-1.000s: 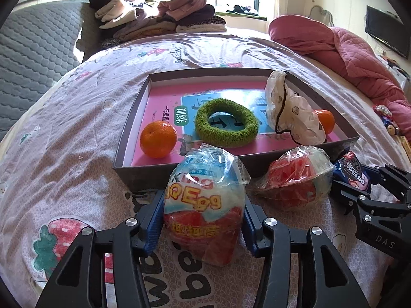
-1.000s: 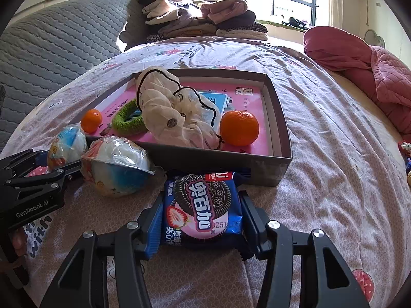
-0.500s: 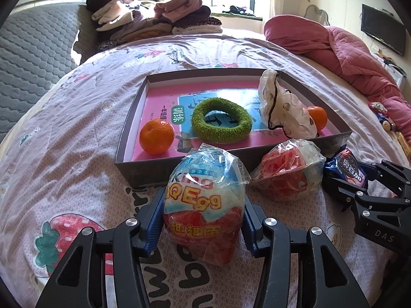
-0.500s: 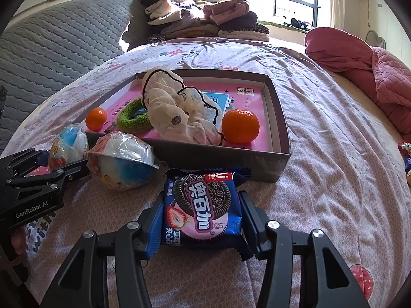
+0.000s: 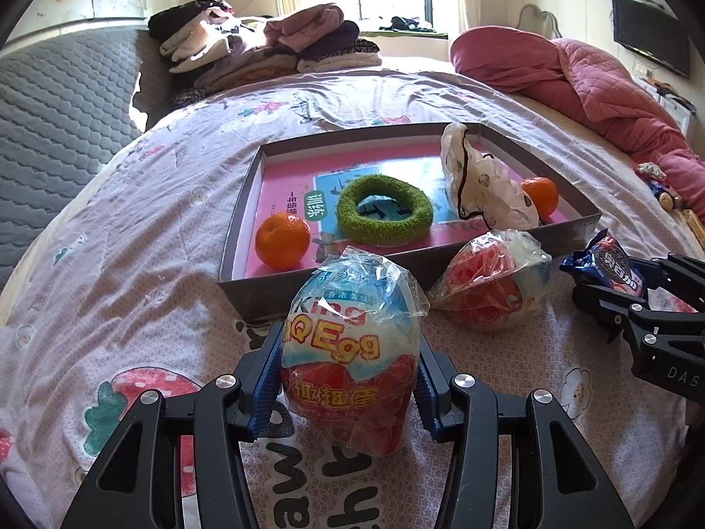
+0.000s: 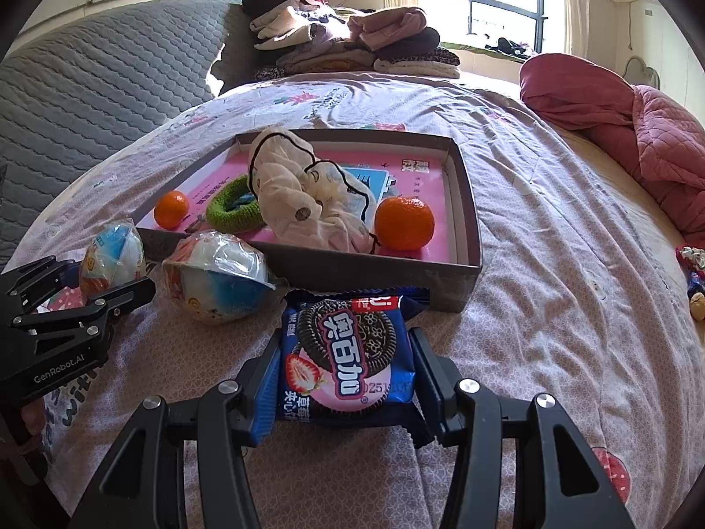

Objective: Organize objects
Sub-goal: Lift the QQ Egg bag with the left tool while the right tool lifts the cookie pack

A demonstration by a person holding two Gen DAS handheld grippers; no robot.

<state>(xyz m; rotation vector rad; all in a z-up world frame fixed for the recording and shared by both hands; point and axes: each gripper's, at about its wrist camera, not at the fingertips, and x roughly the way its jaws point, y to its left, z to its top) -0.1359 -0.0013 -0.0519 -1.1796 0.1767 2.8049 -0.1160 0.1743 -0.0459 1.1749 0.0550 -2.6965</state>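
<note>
My left gripper (image 5: 349, 344) is shut on a wrapped toy egg (image 5: 348, 308) that stands upright on the bedsheet, just in front of a shallow grey box (image 5: 238, 225). My right gripper (image 6: 346, 339) is shut on a blue cookie packet (image 6: 348, 352) before the box's front wall (image 6: 374, 275). A second wrapped egg (image 5: 489, 282) lies on its side between the two grippers. Inside the box are two oranges (image 5: 283, 240) (image 5: 539, 194), a green ring (image 5: 383, 216) and a crumpled cream pouch (image 5: 480, 189).
Folded clothes (image 5: 264, 44) are piled at the head of the bed. A pink quilt (image 5: 608, 83) lies bunched at the right. A grey padded headboard (image 6: 88, 75) rises on the left. Small toys (image 6: 694, 273) sit near the bed's right edge.
</note>
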